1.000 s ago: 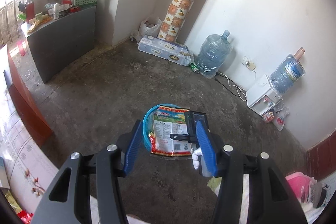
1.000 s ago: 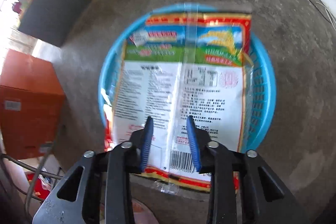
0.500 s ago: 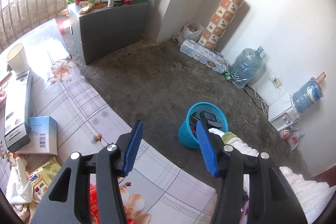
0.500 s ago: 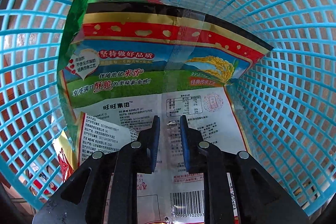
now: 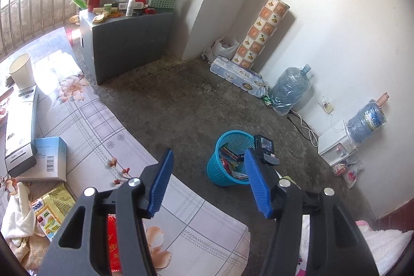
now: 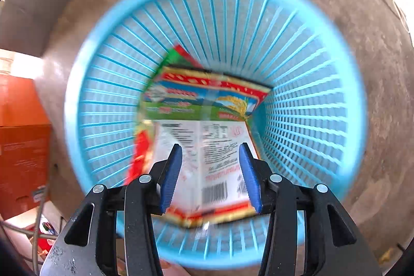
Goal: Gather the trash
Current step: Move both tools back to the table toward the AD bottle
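Note:
A blue mesh trash basket (image 5: pixel 222 172) stands on the concrete floor; from above it fills the right wrist view (image 6: pixel 310 105). A large snack wrapper (image 6: pixel 207 126) with red, green and white print lies inside it, and shows in the left wrist view (image 5: pixel 229 155). My right gripper (image 6: pixel 211 175) is open just above the basket mouth, its jaws apart and empty, the wrapper below them. My left gripper (image 5: pixel 209 183) is open and empty, held over the tablecloth edge, left of the basket. The right gripper's camera block (image 5: pixel 264 149) shows over the basket.
A floral tablecloth (image 5: pixel 85 120) carries a light blue box (image 5: pixel 49 157), a long dark box (image 5: pixel 20 128), a white cup (image 5: pixel 22 71) and a yellow snack packet (image 5: pixel 50 208). A grey cabinet (image 5: pixel 124 35), water bottles (image 5: pixel 289 87) and a paper roll pack (image 5: pixel 235 74) line the walls. An orange box (image 6: pixel 20 136) stands beside the basket.
My right gripper was shut on the wrapper deep in the basket; it has opened, let the wrapper go and pulled up. My left gripper swung back over the table.

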